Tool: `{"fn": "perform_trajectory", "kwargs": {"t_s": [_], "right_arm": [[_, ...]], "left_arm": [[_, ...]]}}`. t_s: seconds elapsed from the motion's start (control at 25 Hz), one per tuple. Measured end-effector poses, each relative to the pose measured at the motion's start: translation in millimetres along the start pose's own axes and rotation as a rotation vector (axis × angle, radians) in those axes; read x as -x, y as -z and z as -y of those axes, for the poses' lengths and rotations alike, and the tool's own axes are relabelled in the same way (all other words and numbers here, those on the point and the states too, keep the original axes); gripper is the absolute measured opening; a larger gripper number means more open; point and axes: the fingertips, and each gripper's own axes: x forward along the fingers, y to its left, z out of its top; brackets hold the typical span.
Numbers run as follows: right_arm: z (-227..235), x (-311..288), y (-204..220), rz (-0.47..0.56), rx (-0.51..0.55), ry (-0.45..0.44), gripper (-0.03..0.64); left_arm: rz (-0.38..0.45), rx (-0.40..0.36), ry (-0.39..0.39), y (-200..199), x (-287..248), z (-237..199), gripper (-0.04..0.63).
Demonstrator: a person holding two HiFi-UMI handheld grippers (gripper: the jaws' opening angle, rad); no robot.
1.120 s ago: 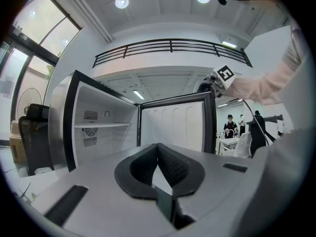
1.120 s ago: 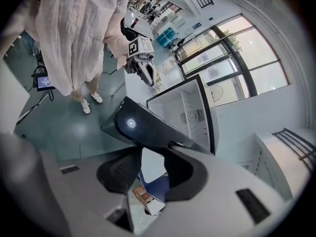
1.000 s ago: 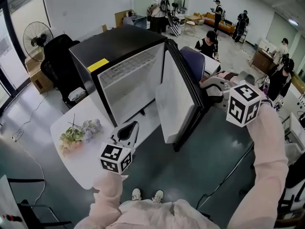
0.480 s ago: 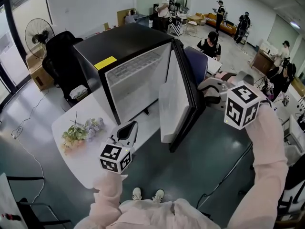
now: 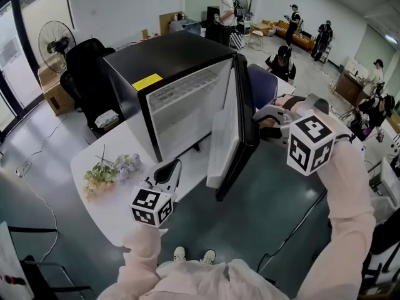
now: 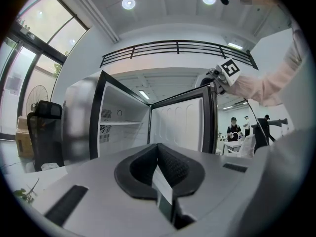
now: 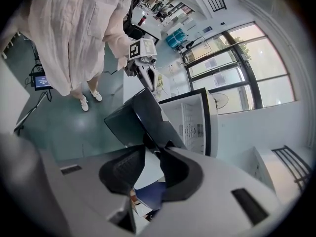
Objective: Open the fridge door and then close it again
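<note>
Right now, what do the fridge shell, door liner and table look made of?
Fridge shell: black, smooth with a soft sheen, likely painted metal.
Door liner: white, with ribbed moulded panels, likely plastic.
Table: white, flat matte top, probably laminate; can't confirm.

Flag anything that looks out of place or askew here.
Only the flowers stand out: the bunch lies loose on its side on the white table, beside the fridge, rather than standing in anything. The fridge door stands open, which fits the task.

Teal floor (image 5: pixel 269 186), white walls (image 5: pixel 112 5), windows (image 5: pixel 7 74) left, fan (image 5: pixel 57 44) nr black chair (image 5: pixel 90 74)
</note>
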Motion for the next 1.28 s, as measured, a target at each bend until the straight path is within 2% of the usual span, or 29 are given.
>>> {"fn": "perform_trajectory", "kwargs": {"t_s": [0.68, 1.28], "right_arm": [[42, -30, -45, 0.069, 0.092, 0.062, 0.069], [77, -60, -74, 0.070, 0.150, 0.058, 0.060]], "left_arm": [[0.011, 0.012, -0.062, 1, 13, -33, 0.011], [0.020, 0.028, -0.144, 2, 41, -76, 0.011]]}}
